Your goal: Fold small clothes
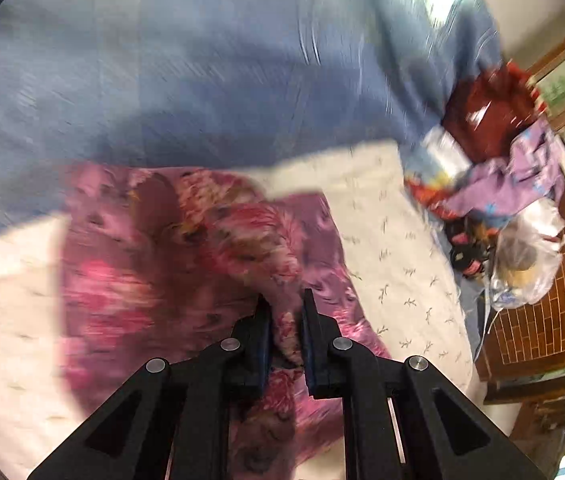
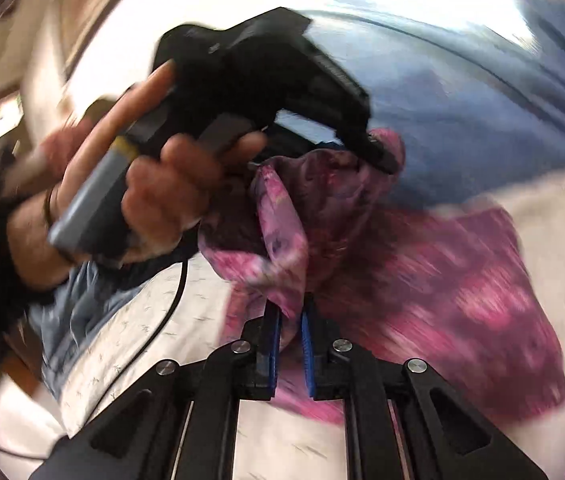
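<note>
The pink floral garment (image 1: 186, 248) hung partly lifted over the cream sprigged cloth (image 1: 394, 240) spread on the blue bed (image 1: 162, 60), near the bed's front edge. My left tool (image 1: 285, 312) pinched one bunched fold; my right tool (image 2: 291, 316) pinched another. The fabric looked thin, soft and drapey, though blur hid its outline. I judged the folding barely begun: no neat crease showed. A heap of other clothes (image 1: 502, 184) waited toward the bed's far corner.
</note>
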The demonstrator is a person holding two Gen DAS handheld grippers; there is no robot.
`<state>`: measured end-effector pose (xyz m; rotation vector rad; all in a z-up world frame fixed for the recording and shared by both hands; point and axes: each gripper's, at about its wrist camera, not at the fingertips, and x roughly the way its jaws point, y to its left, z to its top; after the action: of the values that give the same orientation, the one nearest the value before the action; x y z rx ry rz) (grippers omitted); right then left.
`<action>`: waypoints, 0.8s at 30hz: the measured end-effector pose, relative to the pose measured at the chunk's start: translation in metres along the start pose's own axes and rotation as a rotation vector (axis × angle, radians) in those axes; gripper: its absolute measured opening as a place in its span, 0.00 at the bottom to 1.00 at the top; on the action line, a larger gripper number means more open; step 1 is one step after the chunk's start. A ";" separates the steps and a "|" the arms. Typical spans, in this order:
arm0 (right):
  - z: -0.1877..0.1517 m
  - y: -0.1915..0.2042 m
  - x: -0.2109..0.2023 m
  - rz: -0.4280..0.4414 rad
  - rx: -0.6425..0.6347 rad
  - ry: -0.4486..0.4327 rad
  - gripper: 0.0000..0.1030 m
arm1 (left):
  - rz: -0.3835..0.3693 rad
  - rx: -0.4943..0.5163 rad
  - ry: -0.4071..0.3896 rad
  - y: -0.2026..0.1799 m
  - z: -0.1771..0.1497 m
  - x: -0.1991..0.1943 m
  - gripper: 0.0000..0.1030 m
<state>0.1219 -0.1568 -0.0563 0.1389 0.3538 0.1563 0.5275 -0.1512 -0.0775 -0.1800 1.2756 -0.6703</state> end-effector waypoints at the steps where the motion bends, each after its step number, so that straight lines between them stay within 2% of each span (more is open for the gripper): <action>1: -0.005 -0.017 -0.002 -0.006 0.048 0.007 0.09 | -0.008 -0.017 0.031 -0.007 0.006 0.025 0.08; 3: -0.017 -0.052 -0.005 0.003 0.156 0.024 0.09 | 0.037 -0.026 0.077 -0.020 0.011 0.064 0.07; 5: -0.027 -0.072 -0.010 0.002 0.221 0.024 0.05 | 0.075 -0.016 0.093 -0.032 0.017 0.090 0.07; 9: -0.042 -0.114 -0.026 0.042 0.398 -0.021 0.05 | 0.097 -0.009 0.086 -0.048 0.025 0.109 0.07; 11: -0.047 -0.129 -0.027 0.042 0.457 -0.019 0.07 | 0.122 -0.012 0.102 -0.054 0.021 0.111 0.10; 13: -0.050 -0.138 -0.029 0.049 0.501 -0.025 0.10 | 0.120 -0.003 0.096 -0.061 0.021 0.101 0.11; 15: -0.048 -0.144 -0.034 0.066 0.536 -0.038 0.10 | 0.066 -0.008 0.048 -0.063 0.019 0.076 0.13; 17: -0.041 -0.146 -0.040 0.059 0.539 -0.057 0.12 | 0.005 -0.031 -0.010 -0.052 0.017 0.043 0.20; 18: -0.033 -0.145 -0.042 0.062 0.538 -0.073 0.13 | -0.001 -0.045 -0.044 -0.044 0.015 0.027 0.23; 20: -0.025 -0.150 -0.048 0.073 0.539 -0.098 0.23 | 0.035 -0.066 -0.115 -0.020 0.007 -0.002 0.41; 22: -0.005 -0.153 -0.040 0.098 0.537 -0.106 0.58 | 0.101 -0.093 -0.174 0.015 -0.007 -0.025 0.49; 23: 0.003 -0.155 -0.034 0.115 0.542 -0.091 0.63 | 0.118 -0.122 -0.190 0.034 -0.015 -0.032 0.49; 24: 0.012 -0.155 -0.025 0.136 0.556 -0.072 0.63 | 0.125 -0.159 -0.196 0.056 -0.023 -0.036 0.49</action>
<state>0.1231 -0.3137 -0.0616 0.7170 0.3088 0.1843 0.5212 -0.0812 -0.0813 -0.2875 1.1405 -0.4331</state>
